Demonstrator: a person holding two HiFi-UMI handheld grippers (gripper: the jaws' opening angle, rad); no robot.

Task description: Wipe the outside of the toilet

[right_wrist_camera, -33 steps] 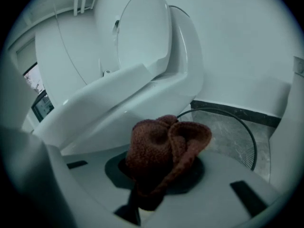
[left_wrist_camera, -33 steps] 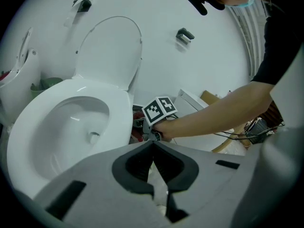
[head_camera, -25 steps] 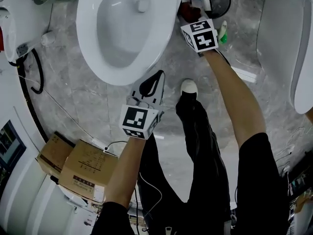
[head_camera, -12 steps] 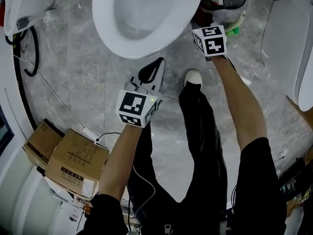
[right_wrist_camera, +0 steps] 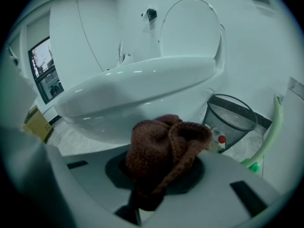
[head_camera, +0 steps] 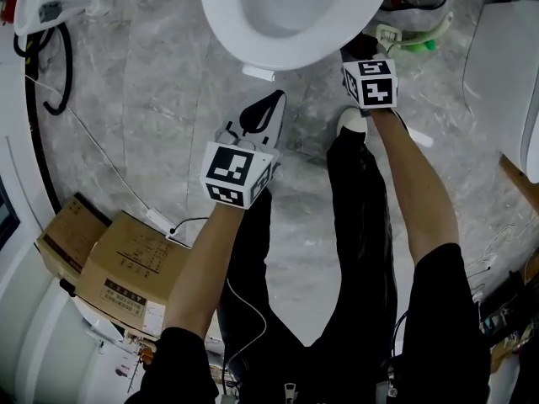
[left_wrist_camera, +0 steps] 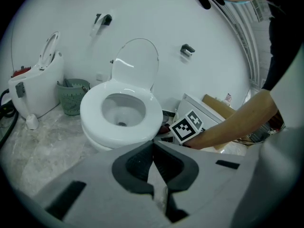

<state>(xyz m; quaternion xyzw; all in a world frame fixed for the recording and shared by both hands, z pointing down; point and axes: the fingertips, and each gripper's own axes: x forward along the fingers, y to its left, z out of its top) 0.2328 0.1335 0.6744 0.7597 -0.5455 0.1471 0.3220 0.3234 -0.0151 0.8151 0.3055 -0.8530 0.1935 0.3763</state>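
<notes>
The white toilet (head_camera: 295, 15) fills the top of the head view, lid up. My right gripper (head_camera: 360, 47) is at the bowl's right side, tucked under the rim, shut on a bunched brown cloth (right_wrist_camera: 166, 148). In the right gripper view the cloth sits close below the bowl's outer wall (right_wrist_camera: 137, 96); whether they touch I cannot tell. My left gripper (head_camera: 268, 101) hovers in front of the bowl, shut with nothing between its jaws. In the left gripper view the toilet (left_wrist_camera: 121, 110) stands just ahead of the shut left gripper (left_wrist_camera: 153, 161).
A wire waste bin (right_wrist_camera: 231, 115) and a green-handled brush (right_wrist_camera: 271, 127) stand right of the toilet. Cardboard boxes (head_camera: 126, 268) lie at the left. Another white toilet (left_wrist_camera: 35, 84) and a green basket (left_wrist_camera: 73, 96) are further left. The person's shoe (head_camera: 349, 121) is near the bowl.
The right gripper with the cloth has moved from beside the bin in under the bowl's rim. The head view has shifted, so the toilet sits higher in frame. The left gripper stays shut.
</notes>
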